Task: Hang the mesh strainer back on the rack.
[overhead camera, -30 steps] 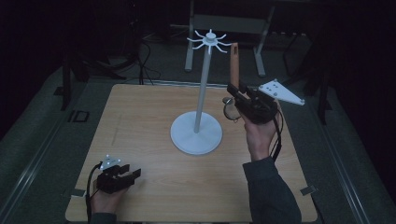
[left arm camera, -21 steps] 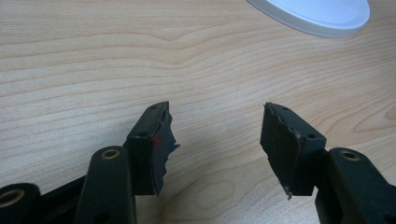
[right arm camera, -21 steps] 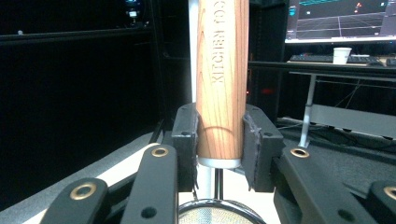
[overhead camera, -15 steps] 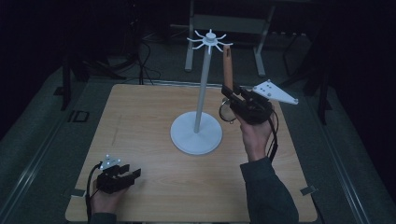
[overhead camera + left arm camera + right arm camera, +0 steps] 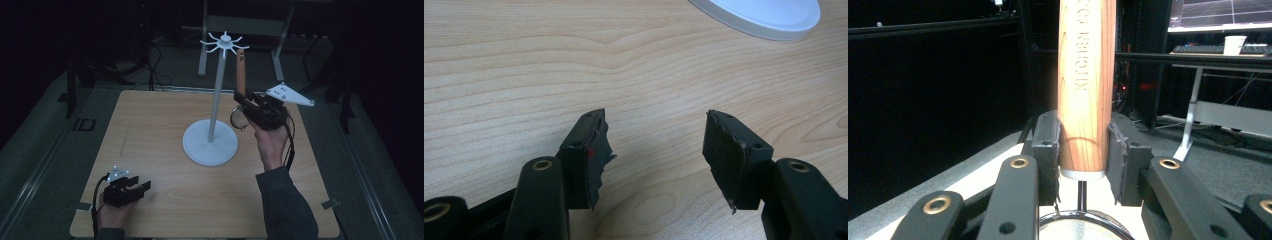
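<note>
Strainer [image 5: 240, 95]: a small kitchen strainer with a light wooden handle and a round metal mesh bowl is standing upright in the air, handle up, bowl hanging below the grip. In the right gripper view, dark lettering is running lengthwise along the handle [image 5: 1086, 85], a metal collar is capping its lower end, and a thin wire is leading down to the rim of the mesh bowl [image 5: 1080, 225].

Where it is: it is being held above the right half of the wooden table [image 5: 160, 130], just beside the pole of the white stand [image 5: 215, 100]; the handle's tip is sitting close under the stand's spoked top [image 5: 224, 42], though I cannot tell whether it is touching a spoke.

Right gripper [image 5: 250, 102]: its jaws are pressing flat on both sides of the handle's lower end, pinching it firmly; a hand is carrying it raised over the table.

Left gripper [image 5: 142, 186]: it is resting low at the near left corner of the table, in the person's other hand. In the left gripper view its jaws are standing wide apart over bare wood with nothing between them [image 5: 656, 150], and the edge of the stand's round white base [image 5: 769, 17] is showing farther off.
</note>
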### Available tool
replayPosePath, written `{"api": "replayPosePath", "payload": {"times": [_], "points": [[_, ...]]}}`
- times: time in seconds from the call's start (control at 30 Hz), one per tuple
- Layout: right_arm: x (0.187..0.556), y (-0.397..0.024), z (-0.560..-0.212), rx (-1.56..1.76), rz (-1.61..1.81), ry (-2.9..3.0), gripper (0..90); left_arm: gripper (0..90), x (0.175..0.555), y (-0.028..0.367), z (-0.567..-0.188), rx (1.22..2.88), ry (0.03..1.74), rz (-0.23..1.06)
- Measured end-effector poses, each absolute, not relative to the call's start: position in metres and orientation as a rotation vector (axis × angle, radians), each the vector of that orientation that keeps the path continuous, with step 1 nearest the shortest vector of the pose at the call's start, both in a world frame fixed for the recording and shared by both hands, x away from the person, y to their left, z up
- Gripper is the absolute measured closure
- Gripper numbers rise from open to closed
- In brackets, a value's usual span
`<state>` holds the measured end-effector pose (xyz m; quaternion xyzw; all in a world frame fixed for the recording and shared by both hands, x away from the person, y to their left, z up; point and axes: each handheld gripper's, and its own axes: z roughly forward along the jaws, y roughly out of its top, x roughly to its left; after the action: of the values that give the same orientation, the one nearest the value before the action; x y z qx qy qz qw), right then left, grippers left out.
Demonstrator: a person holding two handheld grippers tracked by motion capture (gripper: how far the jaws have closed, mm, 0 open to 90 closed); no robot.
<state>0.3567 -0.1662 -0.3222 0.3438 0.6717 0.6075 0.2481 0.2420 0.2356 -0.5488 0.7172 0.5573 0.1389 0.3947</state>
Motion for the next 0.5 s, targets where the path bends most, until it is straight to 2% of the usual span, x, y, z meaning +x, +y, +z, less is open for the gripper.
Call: {"api": "replayPosePath", "payload": {"times": [0.5], "points": [[0.368,-0.162,-0.32,0.961,1.672,1.895,68.9,43.5,0.242,0.235,-0.549,1.818,1.414,0.35]]}}
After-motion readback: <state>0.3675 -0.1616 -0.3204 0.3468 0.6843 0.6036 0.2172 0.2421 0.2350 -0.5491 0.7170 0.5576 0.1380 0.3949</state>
